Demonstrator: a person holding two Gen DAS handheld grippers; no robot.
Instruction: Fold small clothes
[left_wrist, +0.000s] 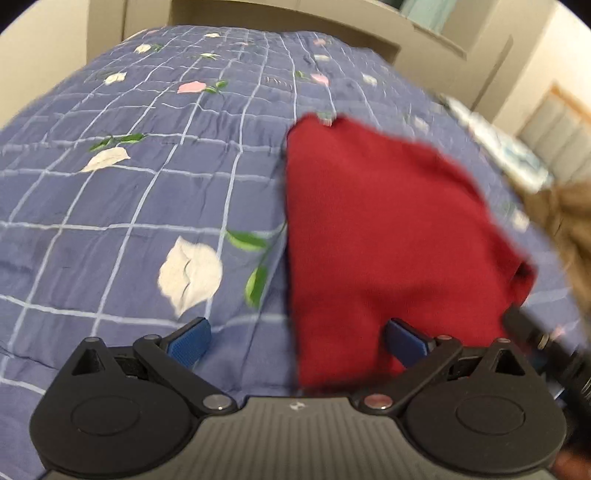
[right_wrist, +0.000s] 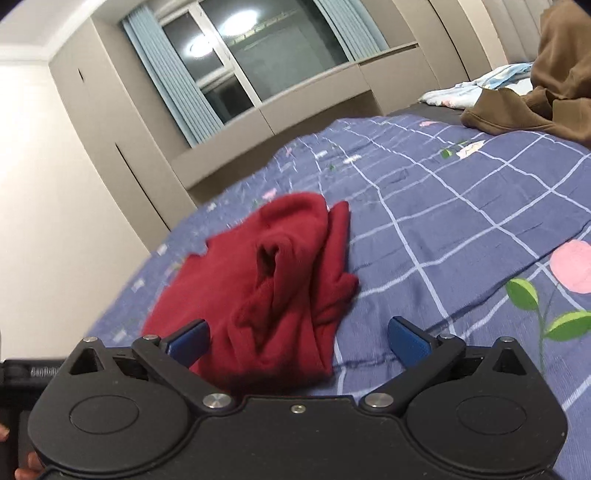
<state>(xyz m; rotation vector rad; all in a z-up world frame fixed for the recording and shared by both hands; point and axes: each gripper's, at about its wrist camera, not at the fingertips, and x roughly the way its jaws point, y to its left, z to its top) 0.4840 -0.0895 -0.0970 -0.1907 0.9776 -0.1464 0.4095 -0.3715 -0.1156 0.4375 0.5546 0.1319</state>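
A: Item one, the bed quilt (right_wrist: 461, 206). Blue-violet cotton, white grid stitching, appliqué flowers and leaves, slightly puckered. It gives under pressure, so you have no hard surface to crease against.

B: Item two?

A: Brown garment (right_wrist: 546, 92), heaped at the quilt's far right corner in the right wrist view. Thick and matte, not your concern yet. Beside it lies a pale blue printed cloth (right_wrist: 476, 86), crumpled.

B: And the piece I fold?

A: Red garment (right_wrist: 266, 280), lying toward the quilt's left edge in the right wrist view, directly ahead of both tools. Soft knit or fleece, by the look light and limp, likely to cling to itself rather than slide. One side lies flat; the other is bunched into a ridge with a dark hollow. I judge you should take the flat hem nearest you (left_wrist: 332, 354), pinching a single layer, not the ridge.

B: Tongs?

A: Left gripper (left_wrist: 297, 341): blue pads spread wide, holding nothing, the right pad over red cloth. Right gripper (right_wrist: 297, 341): spread wide too, empty, straddling the near hem.
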